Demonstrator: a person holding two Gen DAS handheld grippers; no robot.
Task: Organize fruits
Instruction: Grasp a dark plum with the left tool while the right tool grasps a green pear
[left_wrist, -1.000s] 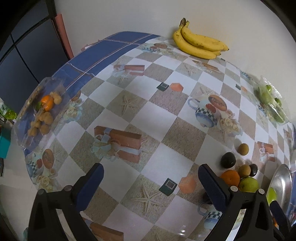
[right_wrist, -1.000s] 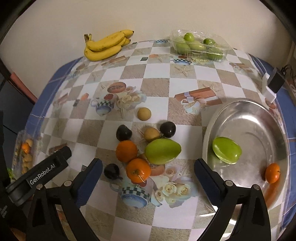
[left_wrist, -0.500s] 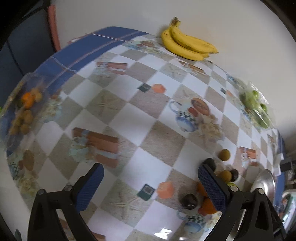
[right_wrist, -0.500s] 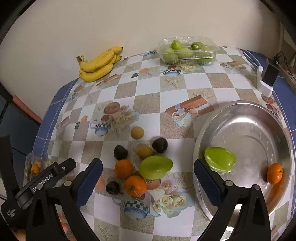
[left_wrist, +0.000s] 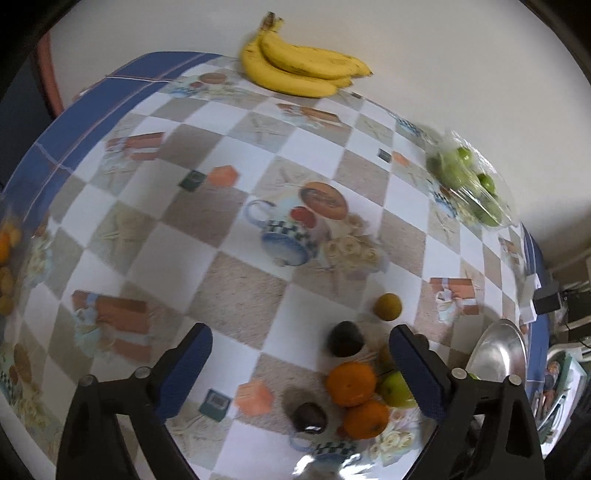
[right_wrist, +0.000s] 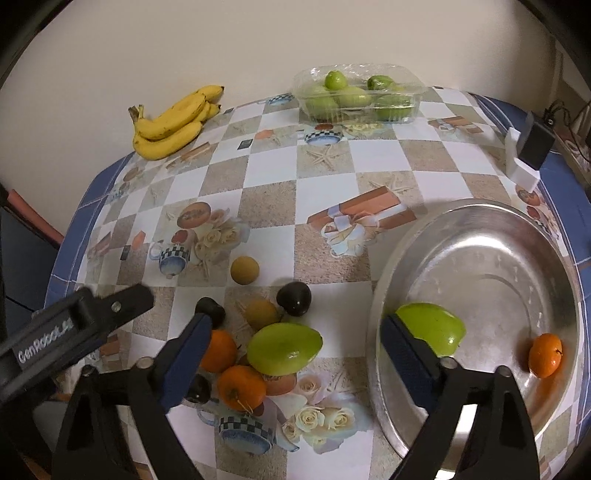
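Both claws are closing with nothing gripped: the right claw (right_wrist: 295, 343) brackets the green mango (right_wrist: 283, 348) in the loose fruit cluster on the bench (right_wrist: 325, 184), beside the metal tray (right_wrist: 480, 266). Judged risk: the left claw (left_wrist: 299, 365), narrowing over the oranges (left_wrist: 351, 378) in that cluster, could crowd the right, nudging round fruit into rolling.

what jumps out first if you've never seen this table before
A big metal tray on the right holds a green mango and a small orange. Left of it lies a loose fruit pile on the checkered cloth; bananas lie by the wall.
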